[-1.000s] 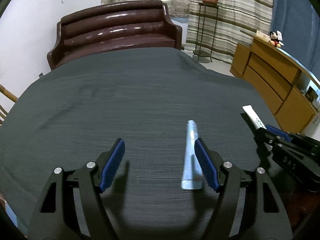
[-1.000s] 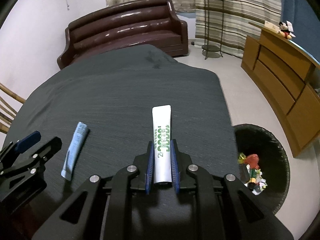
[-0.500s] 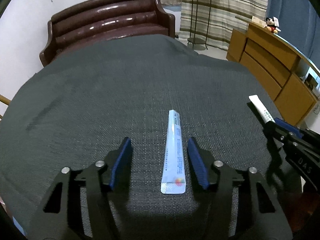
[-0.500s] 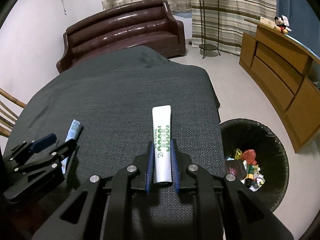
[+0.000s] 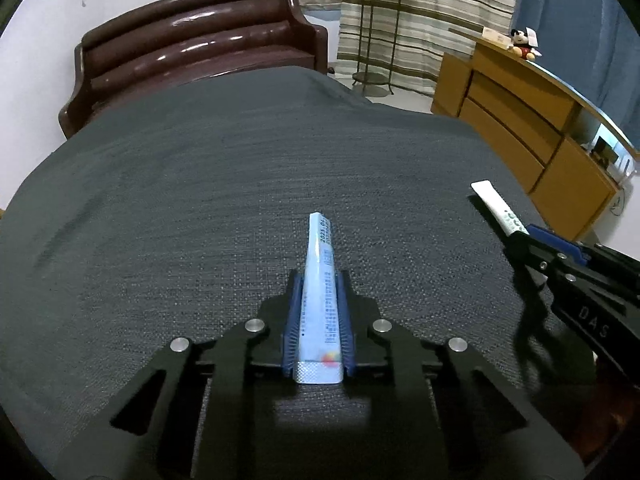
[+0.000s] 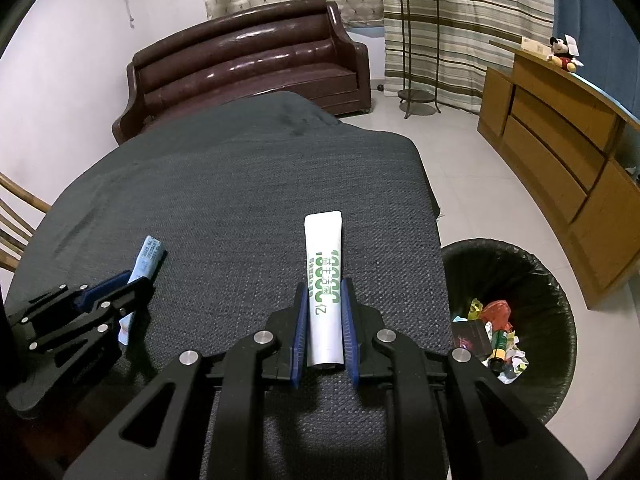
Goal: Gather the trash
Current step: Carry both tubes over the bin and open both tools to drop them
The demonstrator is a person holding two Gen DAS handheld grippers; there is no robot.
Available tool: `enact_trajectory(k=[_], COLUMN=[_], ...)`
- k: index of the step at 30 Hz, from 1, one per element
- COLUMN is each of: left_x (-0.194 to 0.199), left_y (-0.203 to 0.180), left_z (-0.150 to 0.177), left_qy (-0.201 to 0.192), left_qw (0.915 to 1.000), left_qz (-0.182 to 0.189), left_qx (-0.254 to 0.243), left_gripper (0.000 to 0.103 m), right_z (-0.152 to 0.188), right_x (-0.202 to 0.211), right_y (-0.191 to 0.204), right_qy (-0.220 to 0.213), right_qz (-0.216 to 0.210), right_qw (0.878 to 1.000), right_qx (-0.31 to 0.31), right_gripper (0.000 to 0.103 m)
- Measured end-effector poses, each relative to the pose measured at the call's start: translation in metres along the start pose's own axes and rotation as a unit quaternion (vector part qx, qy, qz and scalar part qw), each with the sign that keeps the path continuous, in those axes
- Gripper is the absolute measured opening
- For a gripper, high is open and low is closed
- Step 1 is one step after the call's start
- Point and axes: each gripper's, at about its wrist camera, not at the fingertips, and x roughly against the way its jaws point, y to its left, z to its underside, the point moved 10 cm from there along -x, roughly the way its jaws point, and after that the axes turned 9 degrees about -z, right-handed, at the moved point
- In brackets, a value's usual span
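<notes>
A light blue tube lies lengthwise on the dark grey tablecloth. My left gripper is closing on it, and its blue pads press both sides of the tube. The right wrist view shows the same tube sticking out of the left gripper at the left. My right gripper is shut on a white tube with green print, held just above the cloth. From the left wrist view, that white tube juts out of the right gripper.
A black-lined trash bin with several scraps inside stands on the tiled floor just right of the table. Beyond the table are a brown leather sofa, a plant stand and a wooden cabinet.
My left gripper shifted over the blue tube until it lay between the fingers, then its jaws closed onto it. The right gripper kept hold of the white tube and stayed put.
</notes>
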Motion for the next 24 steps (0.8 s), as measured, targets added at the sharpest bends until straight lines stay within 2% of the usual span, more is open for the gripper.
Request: enact_trajectory(k=[17,24], left_x=[0.014,0.041], left_y=[0.007,0.008], left_z=[0.005,0.001], left_qy=[-0.024,-0.061], left_qw=[0.9995,0.9978], left_qz=[0.013,0.014], left_qx=[0.017,0.021], left_gripper=[0.013,0.013], right_z=[0.003,0.001], right_x=[0.005,0.021], right_y=[0.008,0.007], right_qy=[-0.009,-0.029], right_qz=[0.002,0.001], right_qw=[1.000,1.000], right_qx=[0.007,0.006], right_gripper=[0.017,0.017])
